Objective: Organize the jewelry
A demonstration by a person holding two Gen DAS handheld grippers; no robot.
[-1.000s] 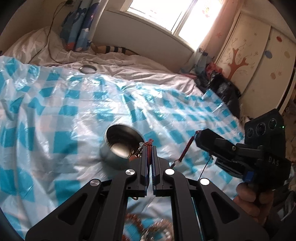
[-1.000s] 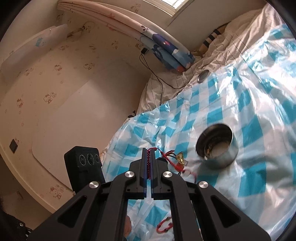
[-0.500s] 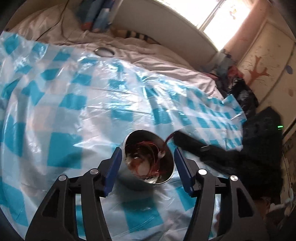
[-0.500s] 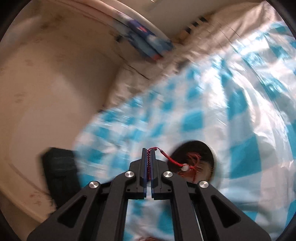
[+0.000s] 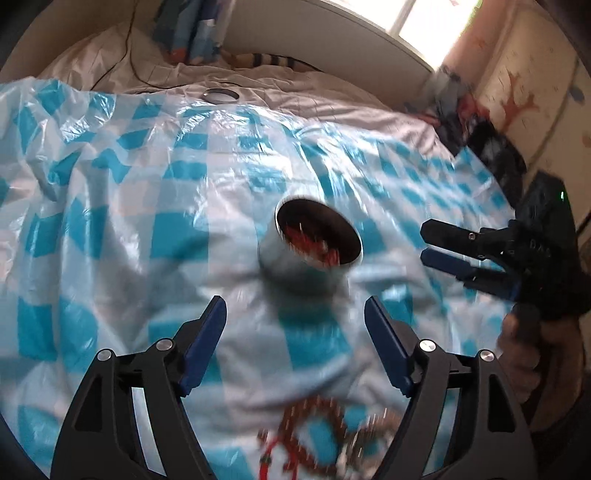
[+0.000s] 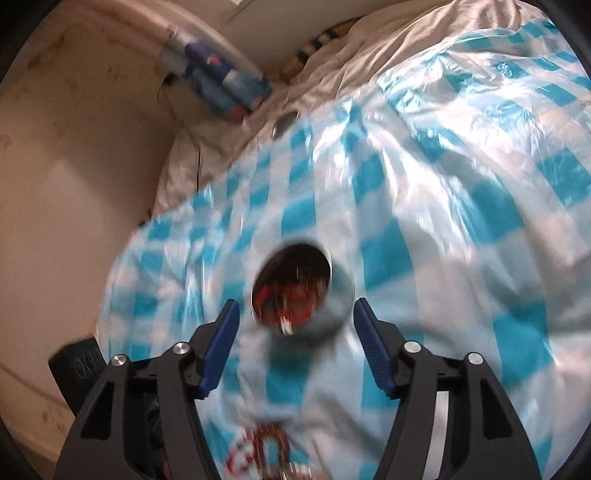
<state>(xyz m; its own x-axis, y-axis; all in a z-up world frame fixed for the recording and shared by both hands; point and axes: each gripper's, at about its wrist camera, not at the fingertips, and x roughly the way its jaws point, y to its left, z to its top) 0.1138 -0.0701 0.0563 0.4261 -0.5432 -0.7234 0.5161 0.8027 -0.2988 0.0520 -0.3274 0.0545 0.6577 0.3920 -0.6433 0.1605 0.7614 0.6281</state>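
Sunlit bedroom, bed spread with a blue-and-white checked plastic sheet (image 5: pixel 155 206): I hold a two-finger gripper in each hand above it. My left gripper (image 5: pixel 295 332) has just been opening and now stands released, its blue pads wide apart with nothing between them but bare sheet. My right gripper (image 6: pixel 293 328) has likewise just been opening; its pads flank the near side of a small round metal tin (image 6: pixel 336 295) without pressing on it, so it grasps nothing. In the left wrist view the right gripper (image 5: pixel 424 243) shows from the side, to the right of the tin (image 5: pixel 291 269), jaws parted, my right hand (image 5: pixel 524 354) wrapped round its handle.

The tin sits upright near the middle of the sheet, and a tangle of red corded jewelry (image 5: pixel 314 247) lies inside it; both views are blurred, so its separate pieces cannot be told apart. More jewelry, a beaded bracelet with red cord (image 5: pixel 314 435), lies loose on the sheet close under the grippers, also blurred. A round metal lid (image 5: pixel 221 95) rests on the white bedding (image 5: pixel 295 96) beyond the sheet's far edge, well apart from the tin. A folded blue patterned cloth (image 5: pixel 192 29) sits at the headboard.
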